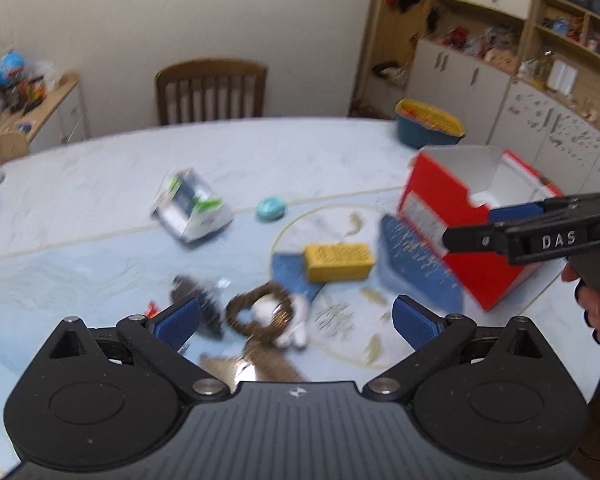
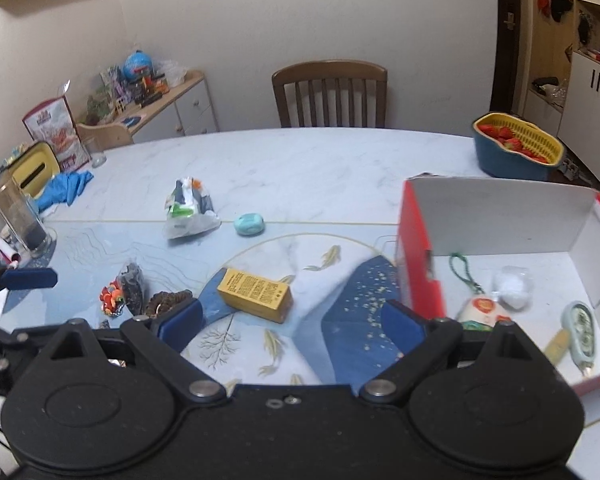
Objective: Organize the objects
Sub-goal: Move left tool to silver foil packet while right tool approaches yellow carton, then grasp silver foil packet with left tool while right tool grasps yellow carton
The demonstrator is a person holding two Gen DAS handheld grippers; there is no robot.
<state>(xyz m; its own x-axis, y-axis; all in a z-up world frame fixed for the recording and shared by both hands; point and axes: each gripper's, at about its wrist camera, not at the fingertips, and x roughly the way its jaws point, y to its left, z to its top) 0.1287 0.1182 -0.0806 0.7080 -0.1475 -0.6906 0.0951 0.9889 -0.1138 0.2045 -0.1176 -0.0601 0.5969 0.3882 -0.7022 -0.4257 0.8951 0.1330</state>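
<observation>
My left gripper point(image 1: 296, 322) is open wide, low over the table, with a brown ring and white plush toy point(image 1: 270, 314) lying just beyond its fingers and nothing gripped. A yellow box point(image 1: 338, 262) point(image 2: 256, 294) lies past that. My right gripper point(image 2: 292, 324) is open and empty, hovering beside the open red box point(image 2: 418, 264) point(image 1: 472, 216). Inside that box are a white round item with a green cord point(image 2: 482, 308), a white bag point(image 2: 512, 288) and a green oval item point(image 2: 580, 332). In the left wrist view the right gripper point(image 1: 480, 226) reaches in from the right.
A plastic packet point(image 2: 188, 210) and a teal soap point(image 2: 250, 224) lie mid-table. A dark bag point(image 2: 132, 288) and a colourful trinket point(image 2: 112, 300) sit near the left gripper. A strawberry basket point(image 2: 516, 148), blue gloves point(image 2: 66, 186), a glass jar point(image 2: 16, 216) and a chair point(image 2: 330, 94) ring the table.
</observation>
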